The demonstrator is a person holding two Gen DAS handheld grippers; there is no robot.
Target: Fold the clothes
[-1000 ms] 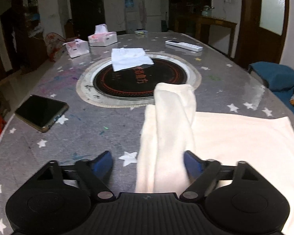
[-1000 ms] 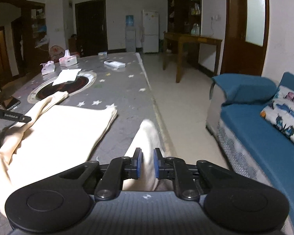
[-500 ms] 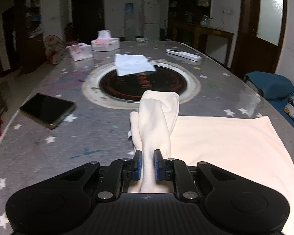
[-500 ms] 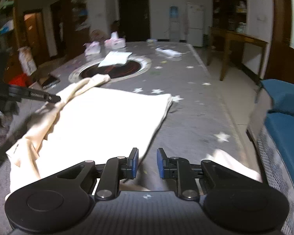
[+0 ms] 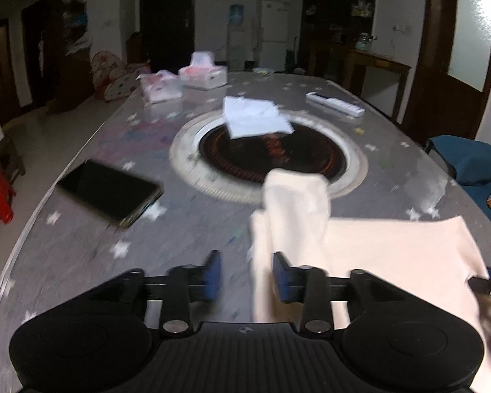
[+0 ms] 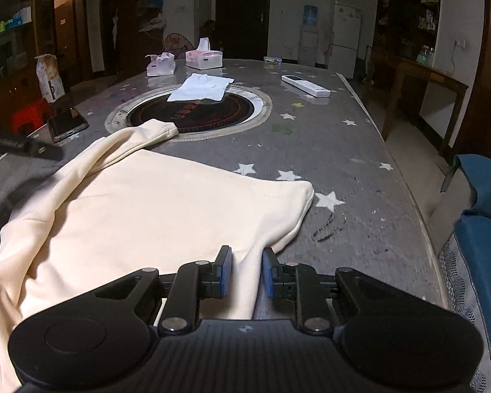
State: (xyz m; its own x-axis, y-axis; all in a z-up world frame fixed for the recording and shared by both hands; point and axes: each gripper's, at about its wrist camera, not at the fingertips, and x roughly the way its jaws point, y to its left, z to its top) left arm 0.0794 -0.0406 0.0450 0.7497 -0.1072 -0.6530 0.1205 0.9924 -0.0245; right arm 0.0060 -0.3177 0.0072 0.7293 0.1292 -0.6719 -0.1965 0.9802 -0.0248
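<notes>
Cream garment lies spread flat on the grey star-print table, near edge closest to both cameras, one sleeve bunched and reaching up to the rim of the round black hotplate inset. Left gripper jaws parted, moderate gap; the bunched sleeve runs down between them, cloth touching or just beside the right-hand blue pad, clear space by the left-hand pad, not clamped. Left view is motion-blurred. Right gripper jaws also parted, narrower gap, a fold of the garment's right edge sits between the blue pads; cloth seems to touch the left pad, gap by the right one, not pinched. Garment corner just beside a white star on the table.

Black phone on table left of the hotplate. Folded white cloth lies over the far rim of the hotplate. White remote far right of the table. Two pink-white tissue boxes at the far end. Blue sofa right of the table. Red stool on the floor to the left
</notes>
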